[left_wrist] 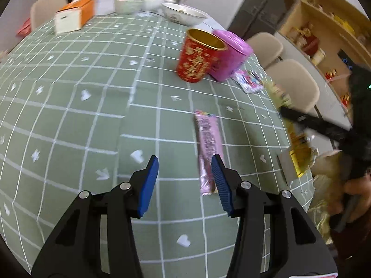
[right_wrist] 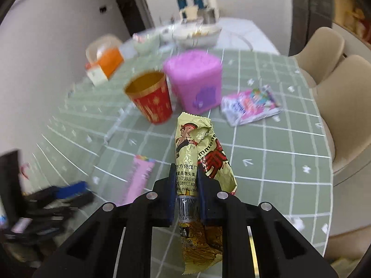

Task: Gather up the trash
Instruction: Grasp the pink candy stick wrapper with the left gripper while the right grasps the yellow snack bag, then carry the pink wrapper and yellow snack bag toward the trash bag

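Left view: left gripper [left_wrist: 184,162] spread wide, empty, low over the green checked tablecloth [left_wrist: 69,115] — long pink foil wrapper [left_wrist: 208,148] lying just by the right finger, next for pinching. Right view: right gripper [right_wrist: 186,176] clamped on a crumpled yellow noodle wrapper [right_wrist: 199,153], lifted; red-gold paper cup [right_wrist: 149,96] and pink lidded bin [right_wrist: 193,81] far ahead — probably the drop spot, cup crowding its left.

A crumpled yellow foil snack wrapper [right_wrist: 197,162], pinched between the two fingers of the right gripper [right_wrist: 186,180], carries the only readable print. Just above the fingertips run Chinese characters, "方便面厂" among them. Below sit two partial phone numbers starting "(0391) 80", then a web address beginning "www.yuzhu.co". A barcode between the fingers shows the digits "189". Printing elsewhere is too blurred to read.
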`<state>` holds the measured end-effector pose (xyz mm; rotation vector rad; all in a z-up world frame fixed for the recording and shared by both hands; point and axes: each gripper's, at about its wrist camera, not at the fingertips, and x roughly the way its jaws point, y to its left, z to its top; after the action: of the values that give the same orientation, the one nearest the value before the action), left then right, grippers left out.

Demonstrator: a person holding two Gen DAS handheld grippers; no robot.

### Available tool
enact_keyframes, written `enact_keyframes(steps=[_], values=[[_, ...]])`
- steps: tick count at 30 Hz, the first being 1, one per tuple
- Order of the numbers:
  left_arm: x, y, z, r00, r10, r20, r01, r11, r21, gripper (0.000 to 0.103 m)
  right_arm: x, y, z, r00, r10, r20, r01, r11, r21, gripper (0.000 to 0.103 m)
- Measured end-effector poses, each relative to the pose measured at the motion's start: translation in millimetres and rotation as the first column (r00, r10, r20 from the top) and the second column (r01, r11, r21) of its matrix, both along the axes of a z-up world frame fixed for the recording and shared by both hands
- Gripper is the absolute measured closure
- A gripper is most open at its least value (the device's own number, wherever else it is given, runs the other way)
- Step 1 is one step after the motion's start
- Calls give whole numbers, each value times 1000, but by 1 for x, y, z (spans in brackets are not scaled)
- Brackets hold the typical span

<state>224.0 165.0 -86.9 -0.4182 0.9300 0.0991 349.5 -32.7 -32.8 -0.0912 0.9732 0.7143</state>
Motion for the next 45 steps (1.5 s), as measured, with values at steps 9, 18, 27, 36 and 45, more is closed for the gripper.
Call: enact_keyframes(steps=[9,18,27,36,45], values=[[57,-27,-14,992,-93,-80,100,992,82,58,-48,-53,26,997,-83,1,83,994,74,86],[74,-39,-22,986,-108,-126,123,985,118,81,-83,-79,18,988,-152,32,150,987,50,86],[42,-54,35,989,-147,10,144,980,137,88,-110,-100,38,973,-205,107,198,978,67,86],[5,-94,137,938,-252,239,204,956,209,88,-137,-126,89,926,-280,255,256,959,122,86],[-19,-153,197,833,-396,386,349,918,189,88,-173,-176,133,832,-391,395,369,920,134,86]])
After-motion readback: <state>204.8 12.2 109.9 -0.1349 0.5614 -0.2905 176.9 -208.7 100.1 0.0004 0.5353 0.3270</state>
